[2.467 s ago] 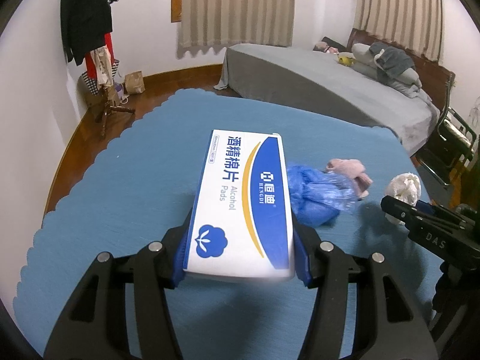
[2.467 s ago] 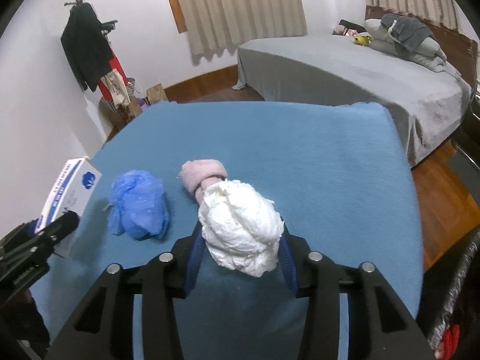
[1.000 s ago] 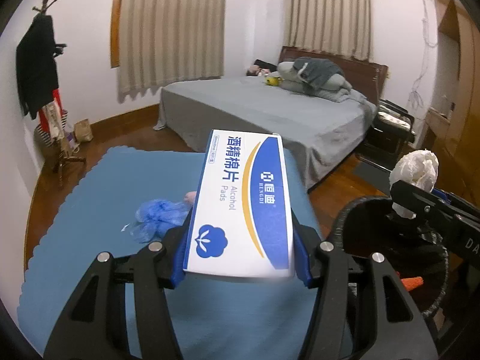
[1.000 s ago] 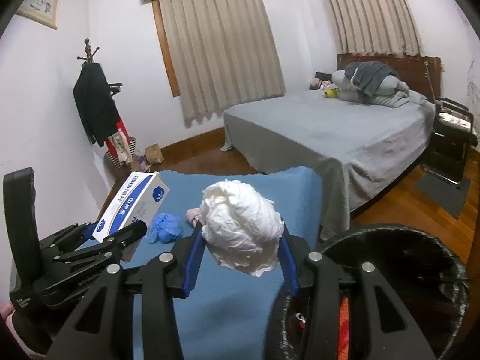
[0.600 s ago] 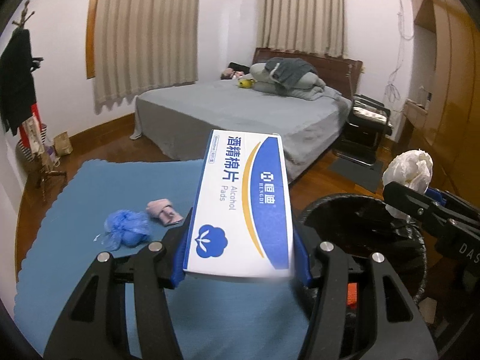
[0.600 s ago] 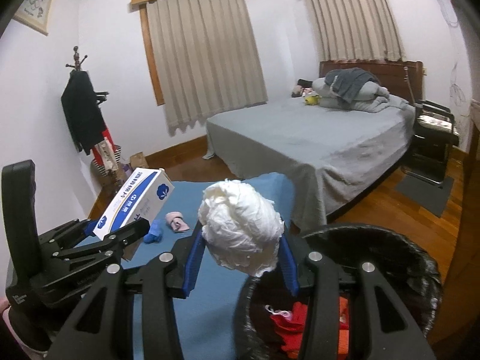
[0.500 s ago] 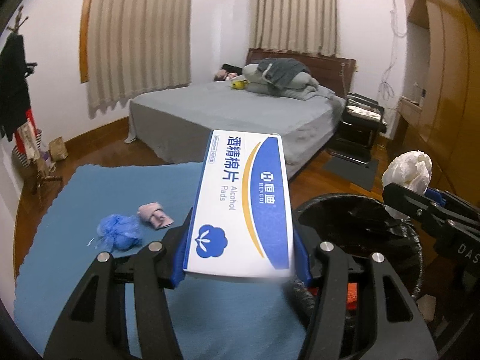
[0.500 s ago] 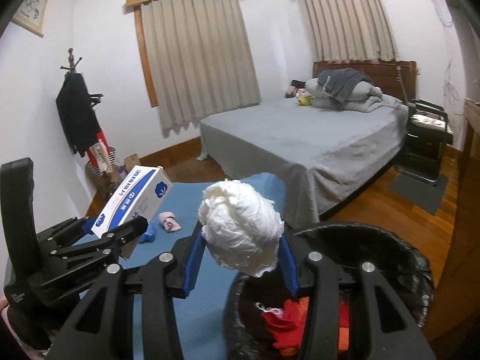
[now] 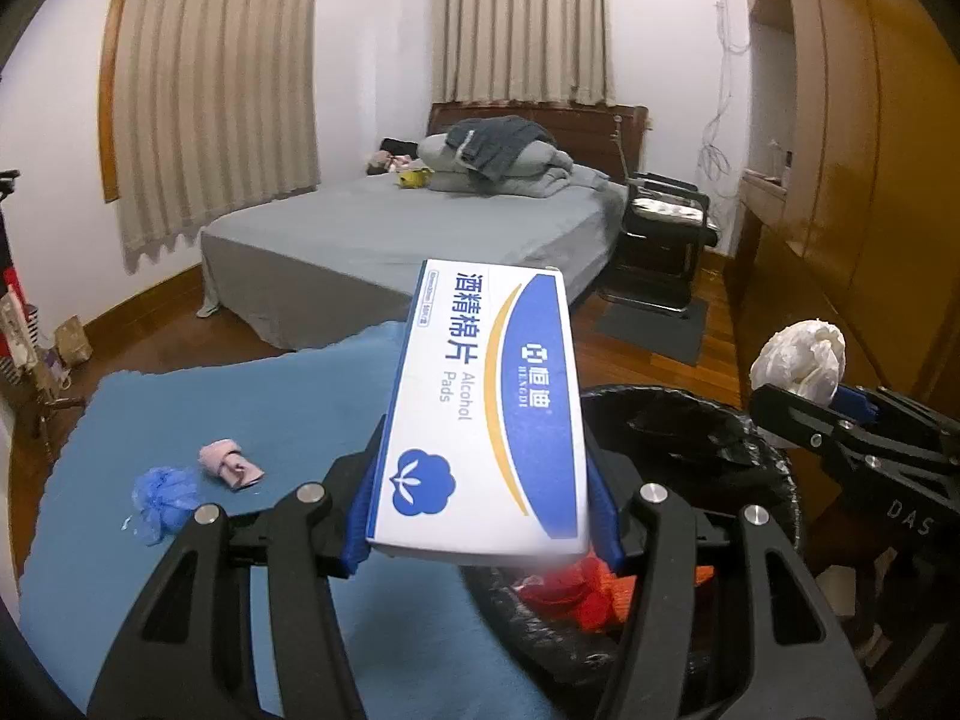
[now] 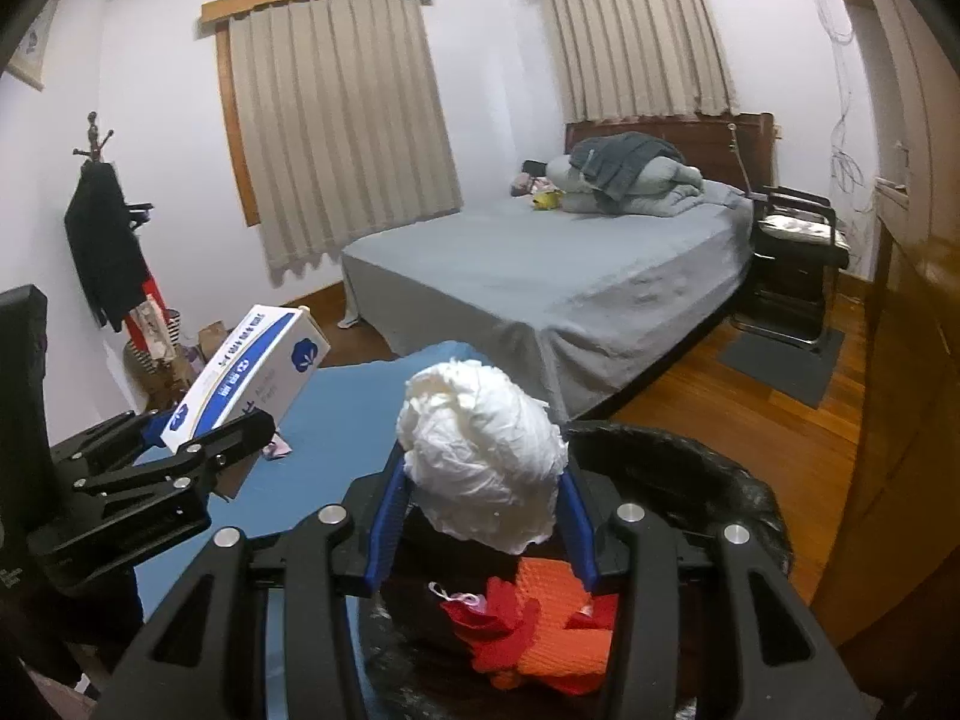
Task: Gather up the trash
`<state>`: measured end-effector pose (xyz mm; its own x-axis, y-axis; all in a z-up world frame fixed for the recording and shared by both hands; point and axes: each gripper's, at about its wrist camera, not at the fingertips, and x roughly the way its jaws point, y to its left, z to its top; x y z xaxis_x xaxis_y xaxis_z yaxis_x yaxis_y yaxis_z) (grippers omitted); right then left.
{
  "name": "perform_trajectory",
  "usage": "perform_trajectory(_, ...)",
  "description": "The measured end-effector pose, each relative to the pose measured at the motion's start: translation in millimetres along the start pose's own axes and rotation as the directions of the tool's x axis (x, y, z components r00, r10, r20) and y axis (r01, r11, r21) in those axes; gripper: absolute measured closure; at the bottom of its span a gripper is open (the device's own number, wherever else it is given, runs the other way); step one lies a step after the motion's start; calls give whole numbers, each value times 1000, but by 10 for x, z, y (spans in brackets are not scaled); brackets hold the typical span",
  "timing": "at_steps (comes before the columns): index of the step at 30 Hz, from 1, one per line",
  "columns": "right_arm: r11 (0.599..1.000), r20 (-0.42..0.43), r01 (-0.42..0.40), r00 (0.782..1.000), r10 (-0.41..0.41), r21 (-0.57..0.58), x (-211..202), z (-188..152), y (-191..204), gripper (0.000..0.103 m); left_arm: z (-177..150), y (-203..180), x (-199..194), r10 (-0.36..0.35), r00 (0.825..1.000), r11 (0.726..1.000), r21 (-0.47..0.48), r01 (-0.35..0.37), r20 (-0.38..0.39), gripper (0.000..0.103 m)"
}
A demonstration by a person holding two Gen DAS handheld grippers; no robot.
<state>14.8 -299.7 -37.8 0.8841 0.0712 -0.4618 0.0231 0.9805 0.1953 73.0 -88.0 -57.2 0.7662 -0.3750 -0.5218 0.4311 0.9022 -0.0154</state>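
My left gripper (image 9: 480, 516) is shut on a white and blue alcohol pads box (image 9: 486, 408), held in the air at the left rim of a black-lined trash bin (image 9: 690, 420). My right gripper (image 10: 480, 516) is shut on a crumpled white paper wad (image 10: 480, 456), held above the bin (image 10: 690, 480), which holds red and orange trash (image 10: 540, 618). The box also shows in the right wrist view (image 10: 246, 372), and the wad in the left wrist view (image 9: 798, 360). A blue plastic wad (image 9: 162, 495) and a pink cloth roll (image 9: 228, 462) lie on the blue mat (image 9: 240, 408).
A grey bed (image 9: 390, 240) stands behind the mat. A black chair (image 9: 660, 240) and a grey floor mat (image 9: 654, 324) are at its right. Wooden cabinets (image 9: 840, 180) line the right wall. A coat rack (image 10: 108, 240) stands at the left wall.
Both grippers have swung right with their loads, from the mat to the bin. The blue wad and pink roll now lie farther back to the left. The bin's contents have come into view.
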Motion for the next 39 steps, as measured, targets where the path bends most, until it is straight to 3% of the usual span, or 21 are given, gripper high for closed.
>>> perform_trajectory(12, 996, -14, 86, 996, -85, 24, -85, -115, -353, 57, -46, -493, 298, -119, 993, 990, 72, 120, -20, 49)
perform_trajectory(22, 991, -63, 120, 991, -116, 65, 45, -264, -638, 57, -147, -649, 658, -177, 980, 979, 89, 186, -94, 48)
perform_trajectory(25, 989, -79, 130, 989, -124, 68, 112, -293, -709, 54, -165, -660, 793, -216, 968, 971, 73, 227, -130, 47)
perform_trajectory(31, 987, -104, 146, 985, -138, 68, 218, -320, -803, 42, -222, -578, 887, -225, 963, 971, 44, 233, -146, 39)
perform_trajectory(36, 984, -95, 161, 983, -154, 70, 195, -322, -772, 11, -216, -442, 837, -192, 972, 979, 37, 199, -139, 33)
perform_trajectory(39, 983, -88, 167, 983, -160, 74, 163, -322, -721, 6, -208, -320, 763, -165, 978, 985, 30, 170, -125, 26)
